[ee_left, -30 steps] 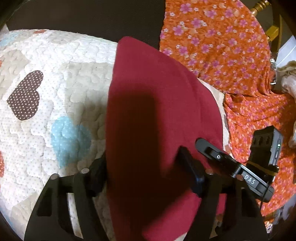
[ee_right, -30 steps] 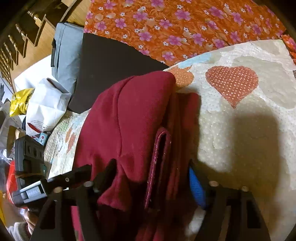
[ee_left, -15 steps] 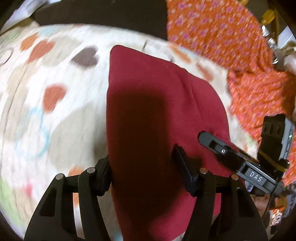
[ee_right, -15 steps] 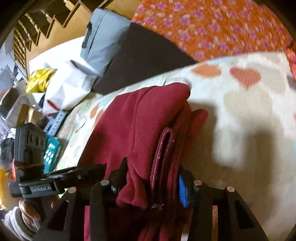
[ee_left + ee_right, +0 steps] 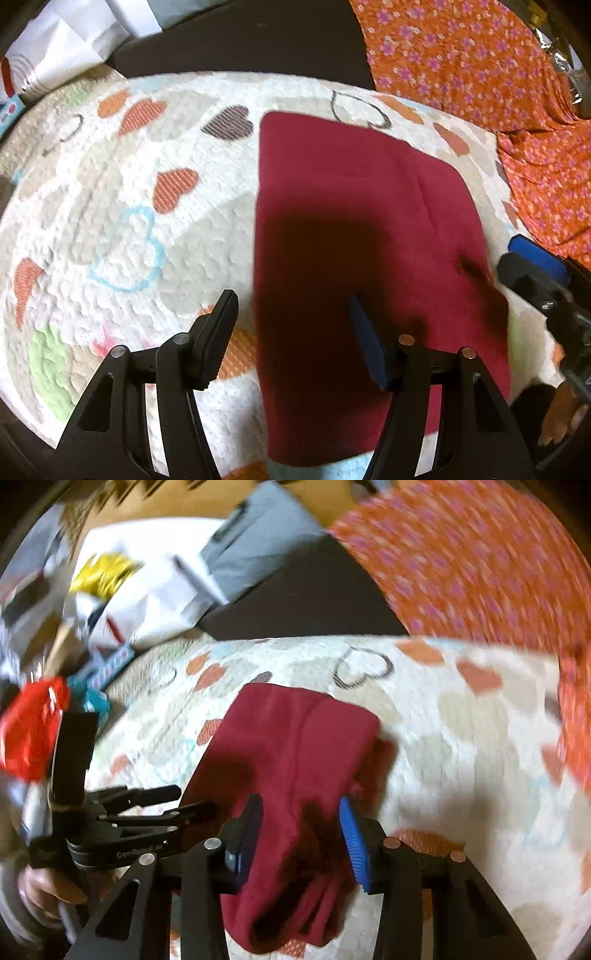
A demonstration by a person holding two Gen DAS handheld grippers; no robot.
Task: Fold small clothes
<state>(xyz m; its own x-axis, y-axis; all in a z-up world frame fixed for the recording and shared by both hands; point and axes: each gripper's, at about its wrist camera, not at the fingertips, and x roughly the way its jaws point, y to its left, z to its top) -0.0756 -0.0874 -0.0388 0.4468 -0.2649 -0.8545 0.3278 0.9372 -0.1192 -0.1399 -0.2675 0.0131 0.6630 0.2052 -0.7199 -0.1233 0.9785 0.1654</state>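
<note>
Right wrist view: the right tongs point(image 5: 301, 834), just closing, straddle the maroon garment's point(image 5: 295, 746) folded edge, while the left tongs point(image 5: 295, 332) gape, empty.

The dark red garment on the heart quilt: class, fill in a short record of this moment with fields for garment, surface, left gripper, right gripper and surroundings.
garment: dark red garment, folded into a compact stack, lying flat
surface: white quilt with coloured hearts
left gripper: left gripper open, jaws straddling the garment's near left edge, pads not pressing it
right gripper: right gripper jaws have just been closing; the garment's thick end bunches between them
surroundings: orange floral cloth behind the quilt; white bags and a grey item beyond it
</note>
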